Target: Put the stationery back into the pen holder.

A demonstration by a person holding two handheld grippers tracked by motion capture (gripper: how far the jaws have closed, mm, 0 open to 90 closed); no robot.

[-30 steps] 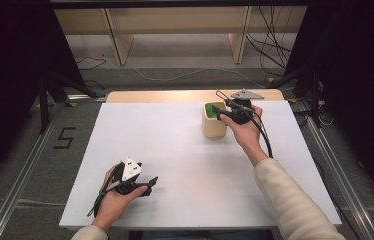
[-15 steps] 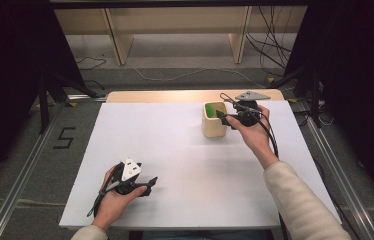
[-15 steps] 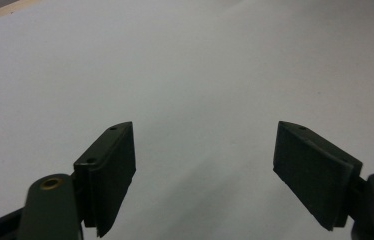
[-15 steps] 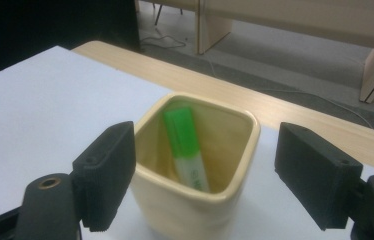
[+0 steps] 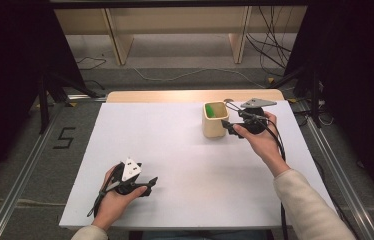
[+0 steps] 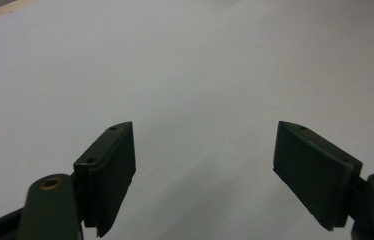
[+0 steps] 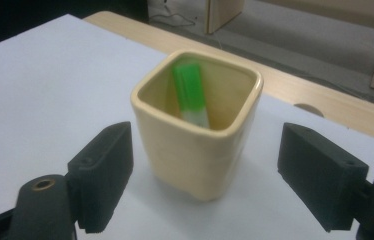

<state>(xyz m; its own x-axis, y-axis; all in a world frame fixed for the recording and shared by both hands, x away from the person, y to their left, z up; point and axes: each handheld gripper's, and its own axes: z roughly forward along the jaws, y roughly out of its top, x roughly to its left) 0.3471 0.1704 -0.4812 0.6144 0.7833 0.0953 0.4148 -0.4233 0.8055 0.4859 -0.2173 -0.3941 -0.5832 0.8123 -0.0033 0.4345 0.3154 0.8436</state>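
A cream square cup [image 5: 215, 120] [image 7: 196, 135] stands upright at the back right of the white table top, with a green stick-shaped object [image 7: 190, 95] [image 5: 215, 110] leaning inside it. My right gripper [image 5: 229, 128] [image 7: 205, 185] sits just right of the cup, its jaws wide apart after just opening; nothing is between the pads and the cup stands a little ahead of them. My left gripper [image 5: 151, 184] [image 6: 205, 172] rests at the front left of the table, open, facing bare white surface with nothing between its jaws.
The white table top [image 5: 175, 165] has a wooden strip [image 5: 175, 96] along its far edge. Beyond it are wooden shelf legs [image 5: 117, 40] and cables [image 5: 270, 45] on the floor. Metal rails [image 5: 20, 170] run along both sides.
My right gripper has drawn back to the right, away from the cup, which stays upright with the green object inside. The left hand has kept still.
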